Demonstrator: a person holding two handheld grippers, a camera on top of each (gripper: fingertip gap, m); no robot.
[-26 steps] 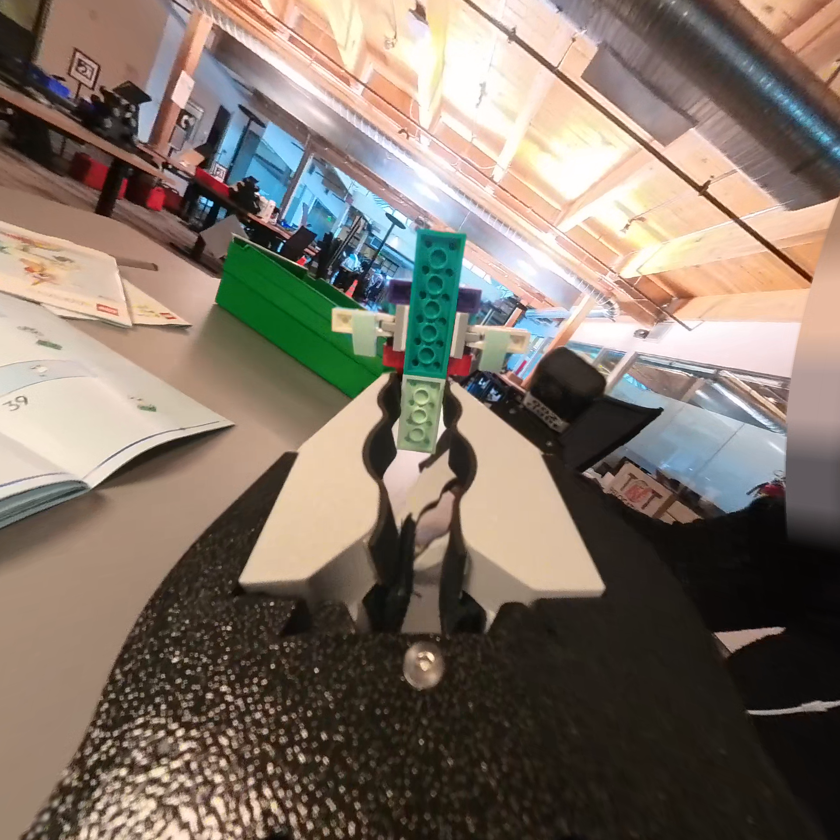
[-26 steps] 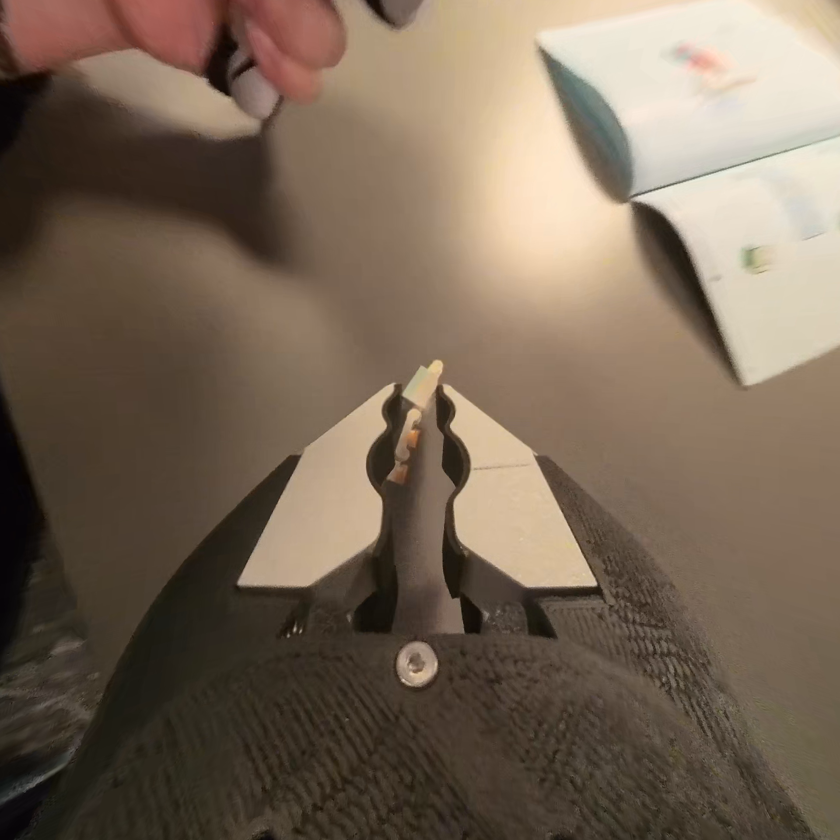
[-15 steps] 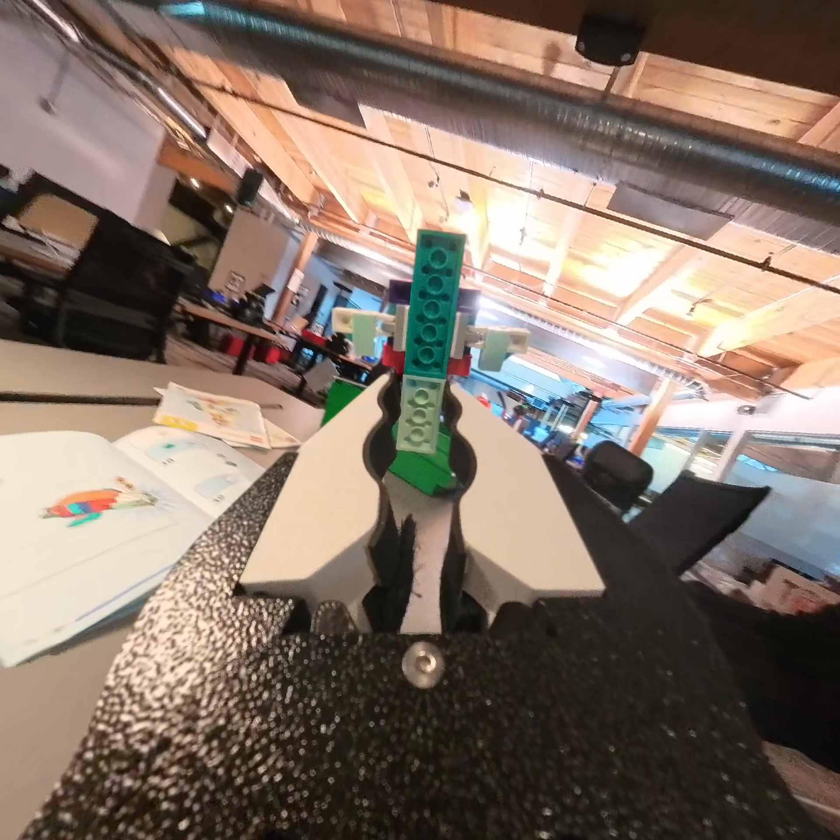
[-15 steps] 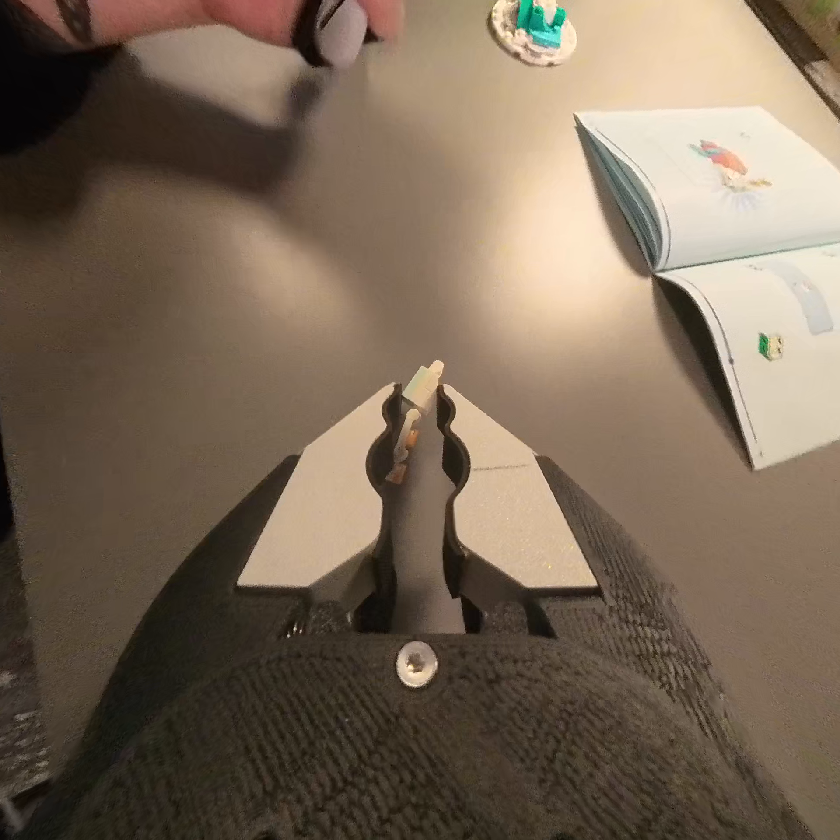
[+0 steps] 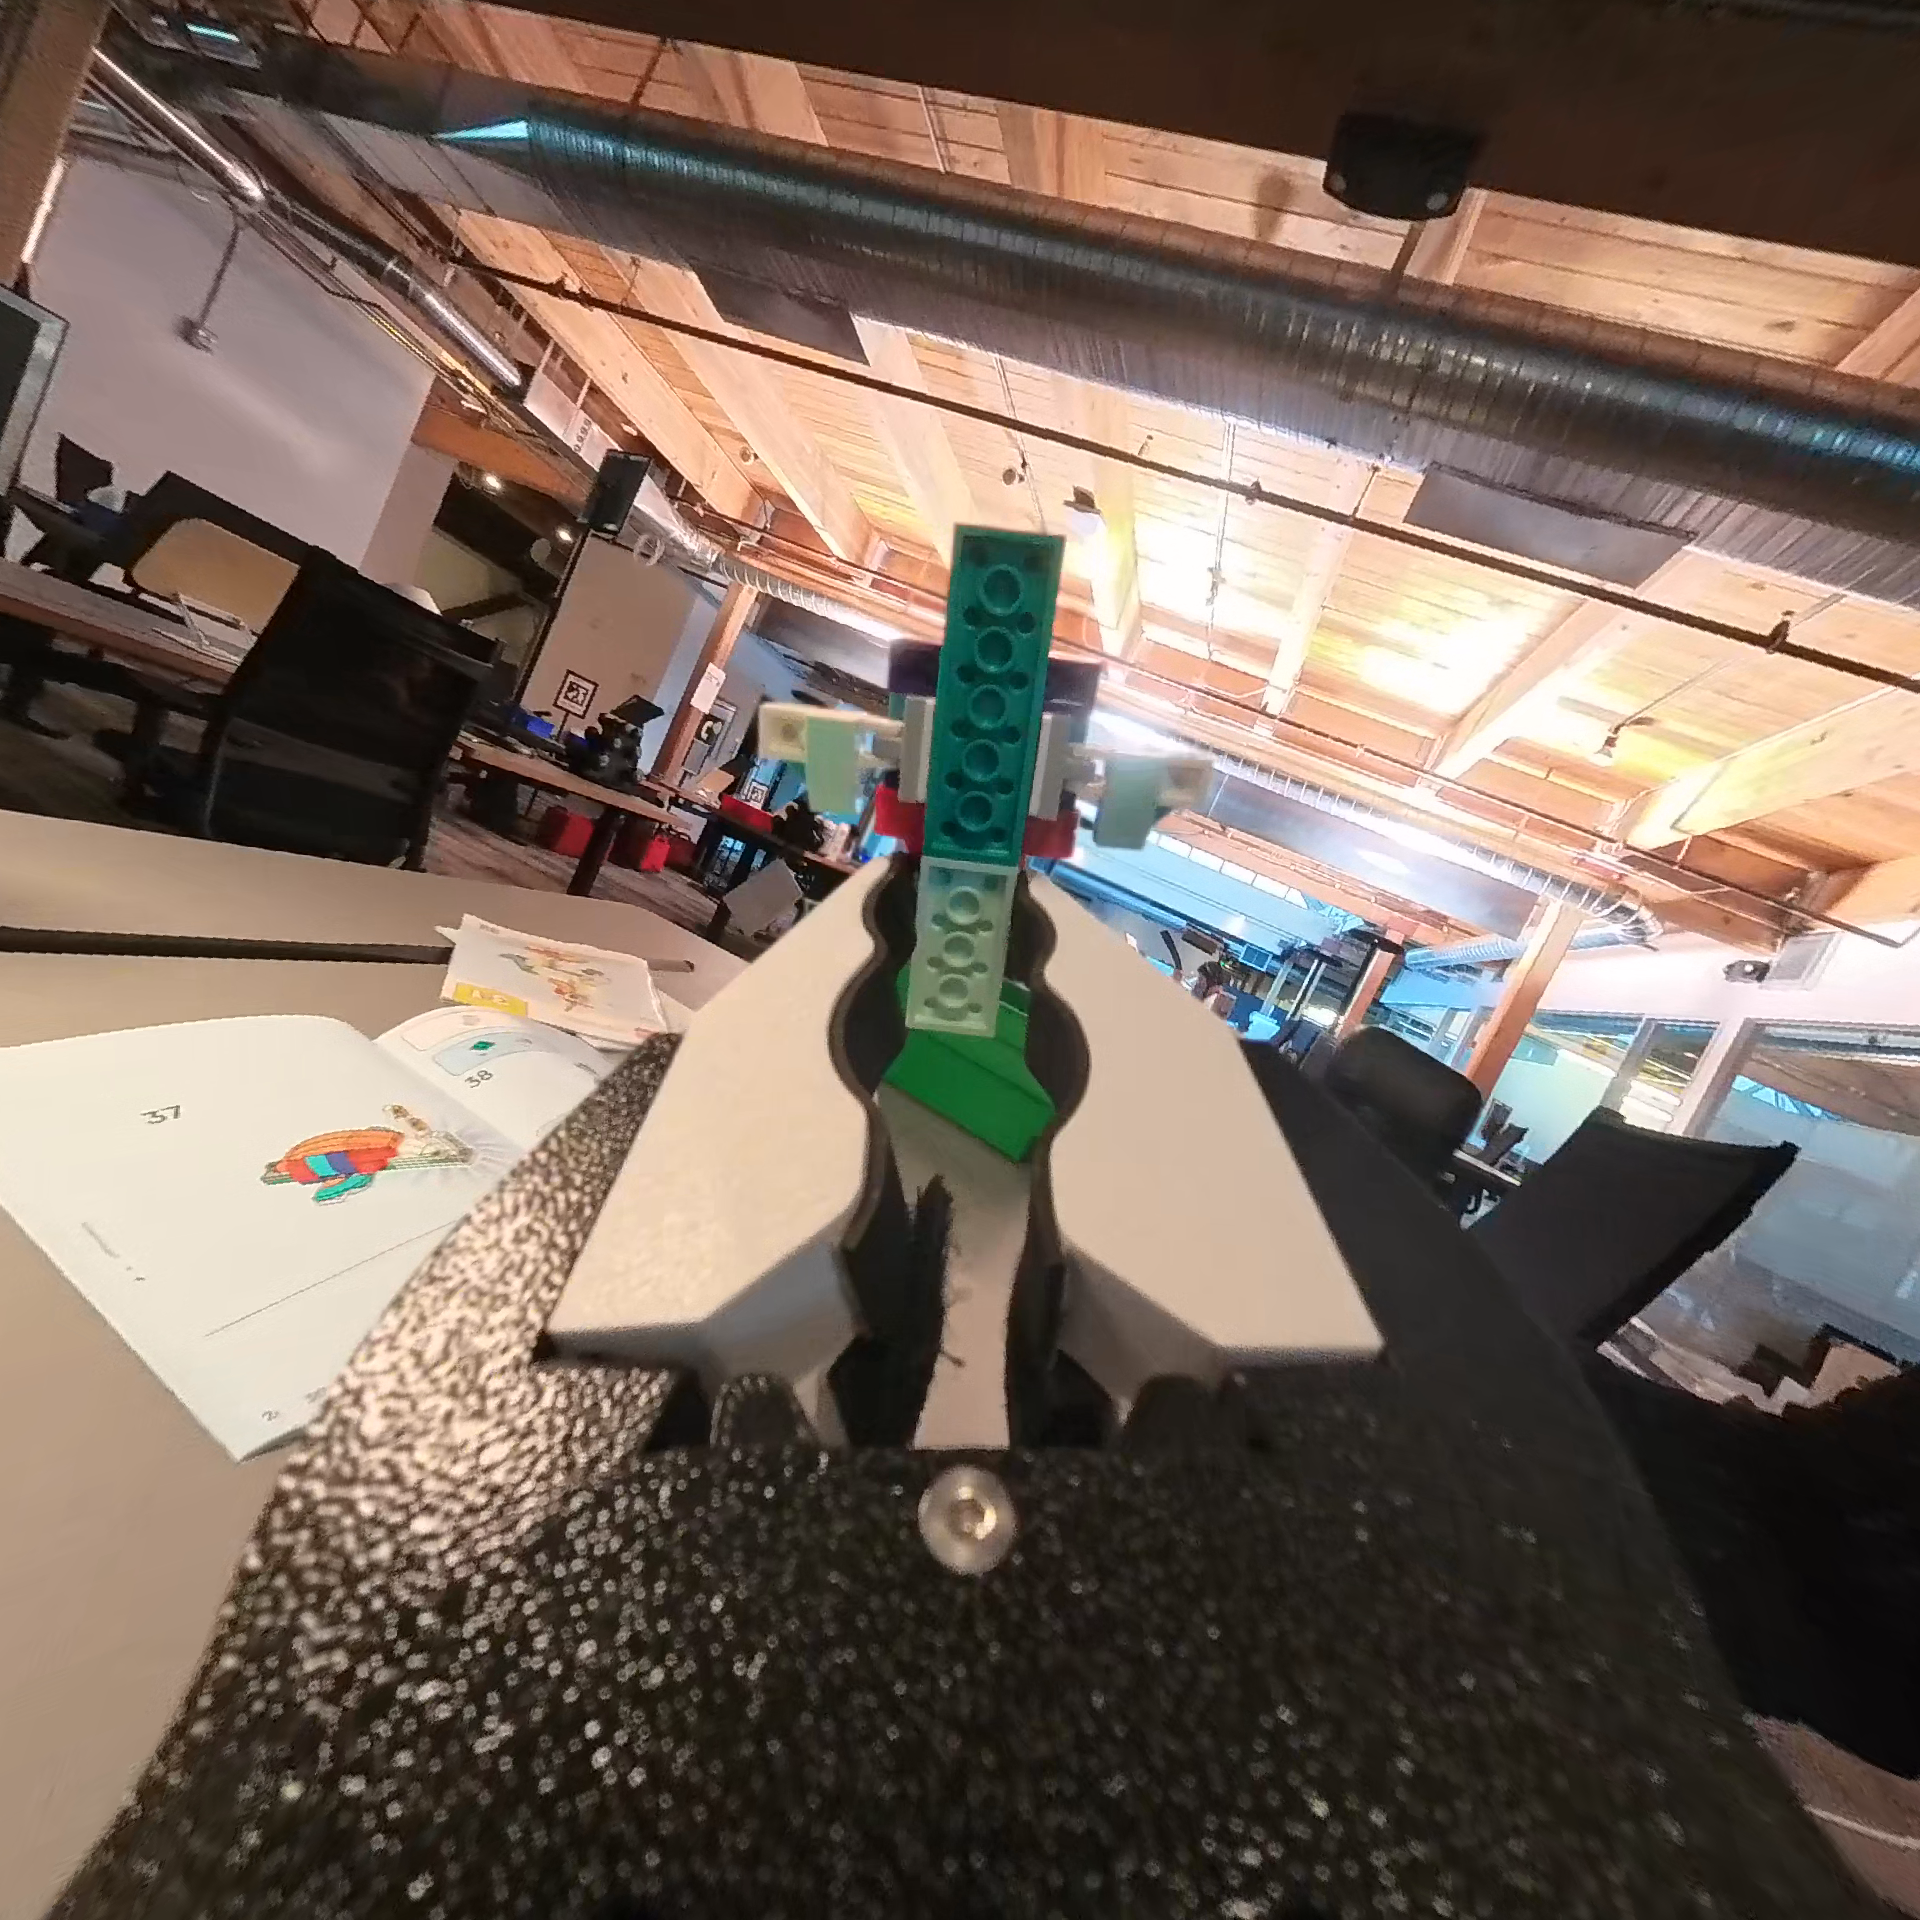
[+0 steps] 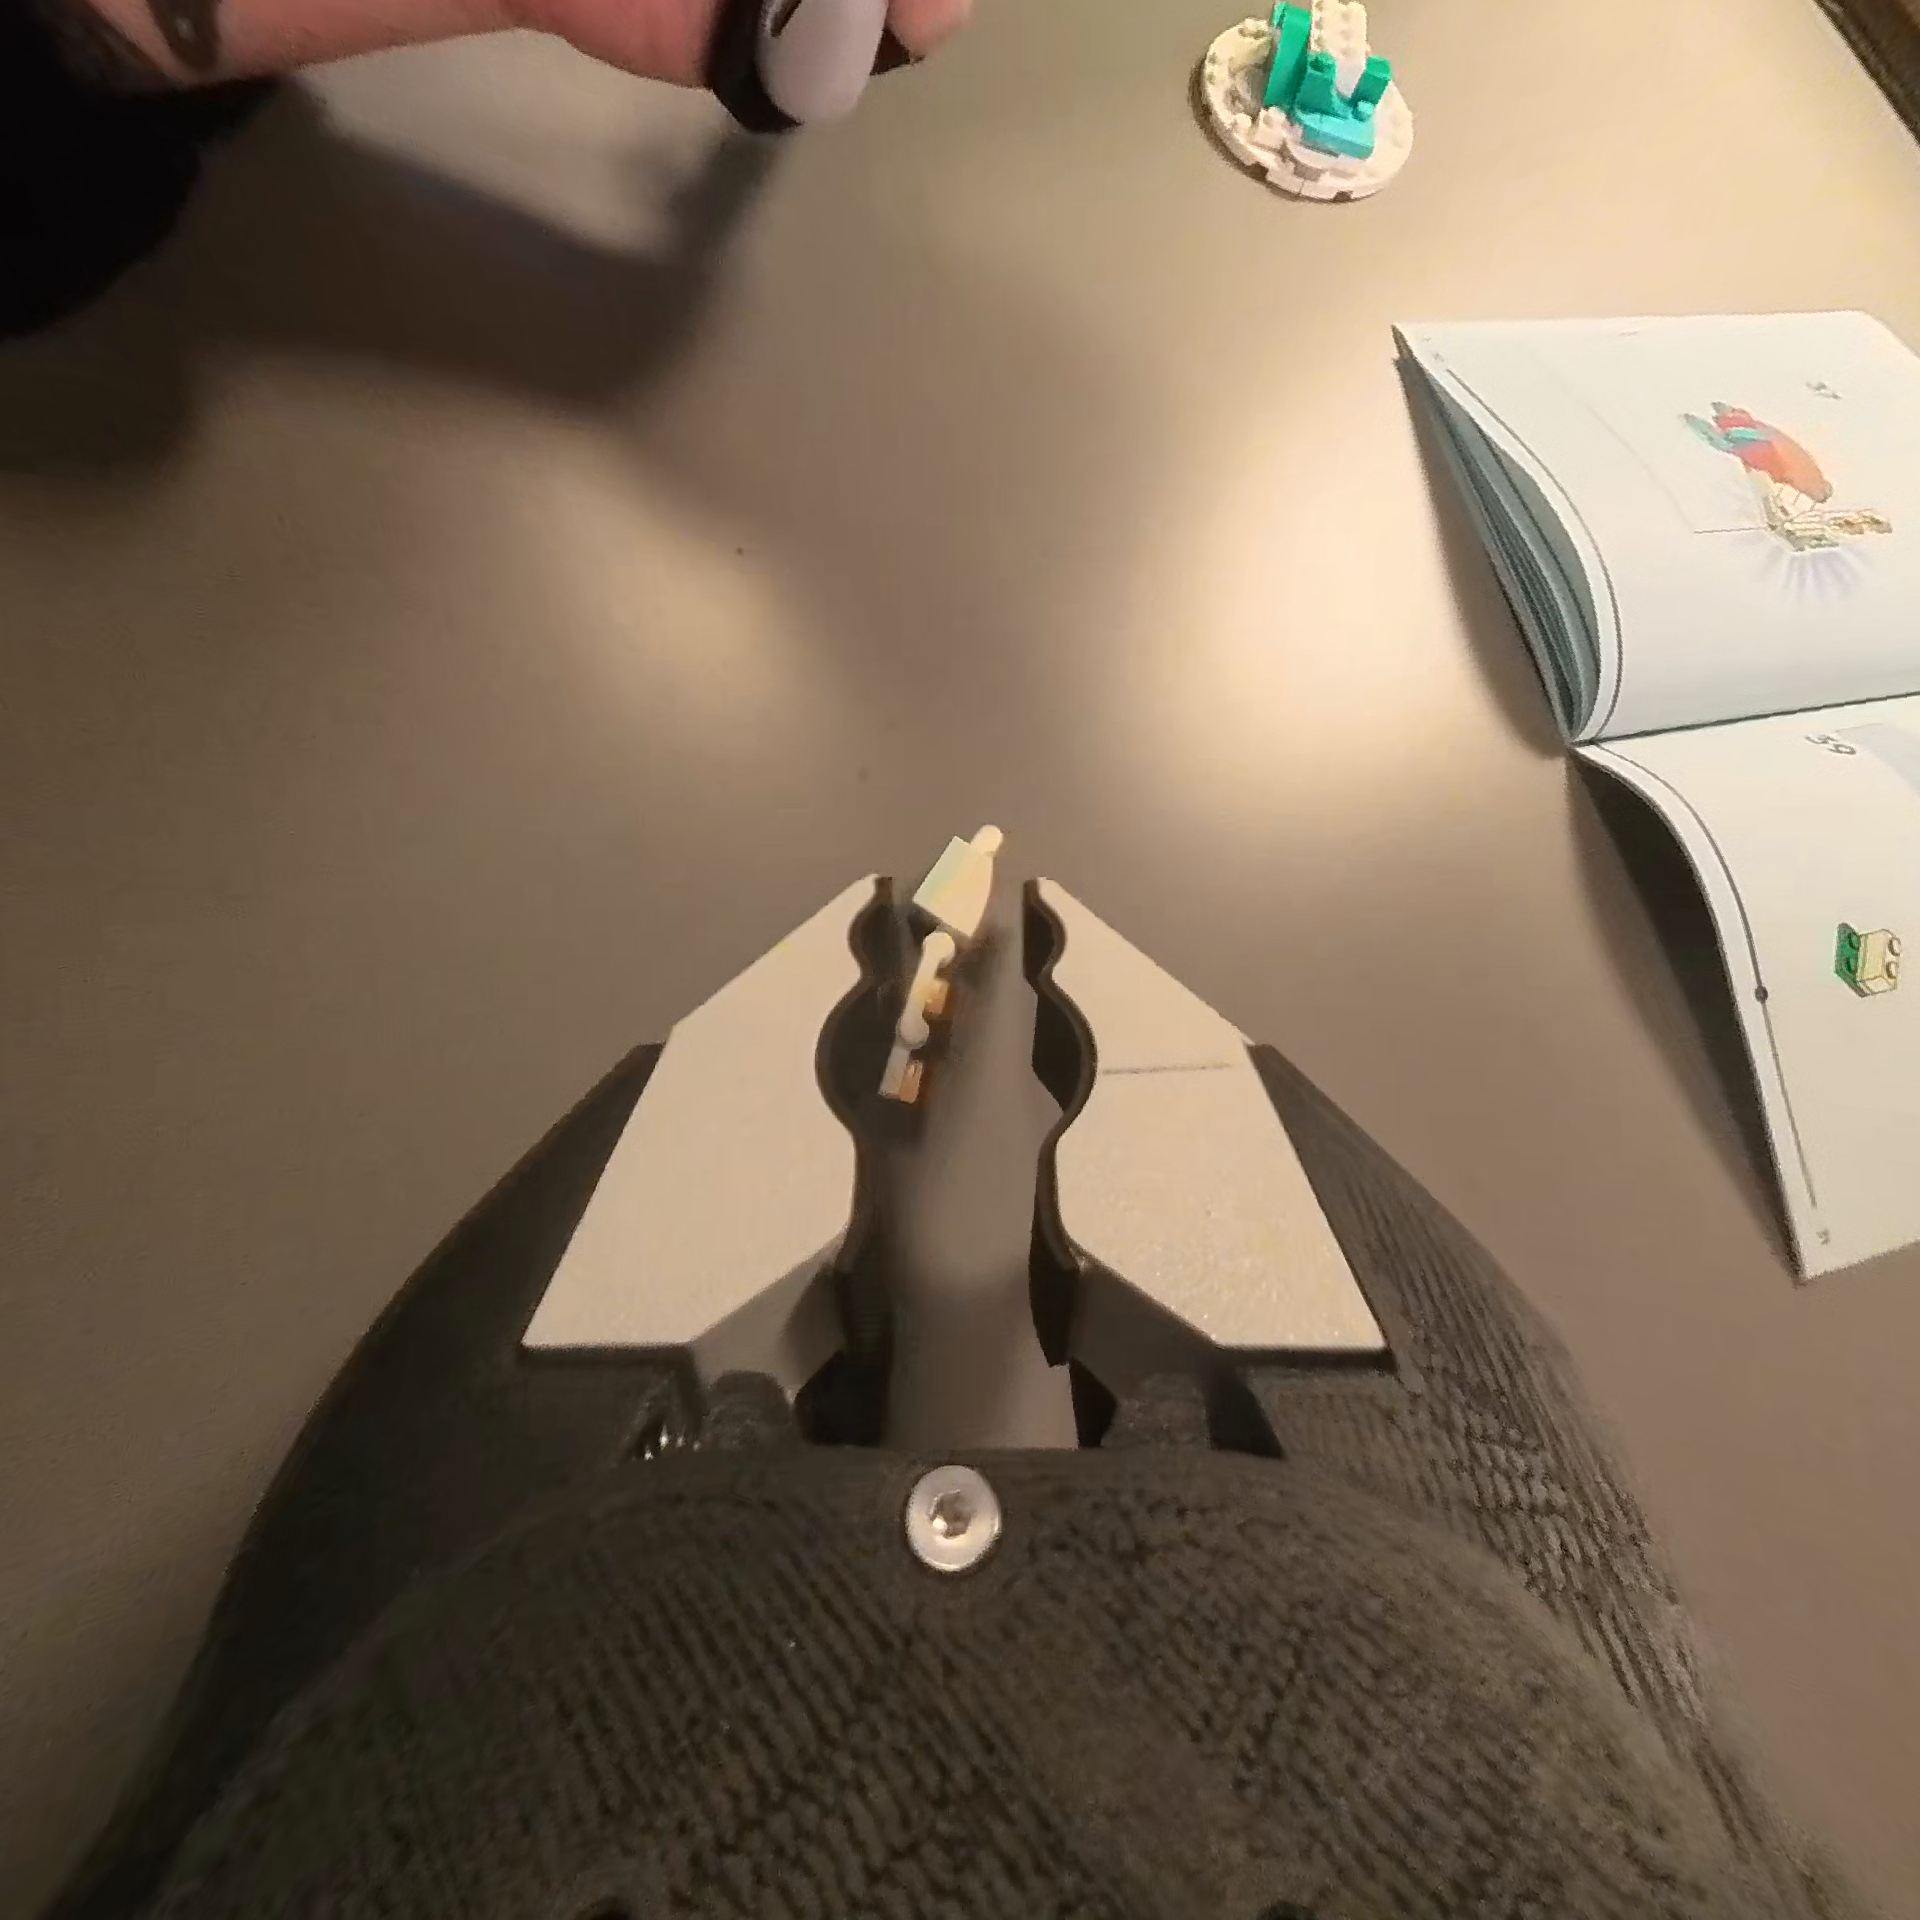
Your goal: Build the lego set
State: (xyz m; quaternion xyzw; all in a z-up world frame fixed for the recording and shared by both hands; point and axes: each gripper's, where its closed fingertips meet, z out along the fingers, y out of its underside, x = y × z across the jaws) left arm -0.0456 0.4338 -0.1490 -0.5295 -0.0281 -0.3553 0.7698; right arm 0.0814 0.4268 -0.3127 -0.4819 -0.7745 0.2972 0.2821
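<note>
Two tools are in play, each one pinching part of the build. The left tool [image 5: 961, 914] is clamped on the pale green tail of the model [image 5: 992, 748], a teal plate with little white-and-mint arms sticking out both sides, held up in the air and pointing at the ceiling. The right tool [image 6: 956, 935] looks closed on a tiny cream and mint piece [image 6: 951, 914], though that piece sits against its left jaw with some gap on the other side, so the hold seems light. It hangs low over the desk [image 6: 623, 623].

Probably the small piece goes onto the model next. Best bet: keep the left tool steady, line up studs squarely, press straight, since that thin piece could twist out.

Containers: a green bin [image 5: 966, 1091] peeks between the left jaws; its contents can't be seen. The booklet [image 6: 1714, 582] lies open on the desk, and a round white base with teal bricks [image 6: 1304, 99] sits farther off.
</note>
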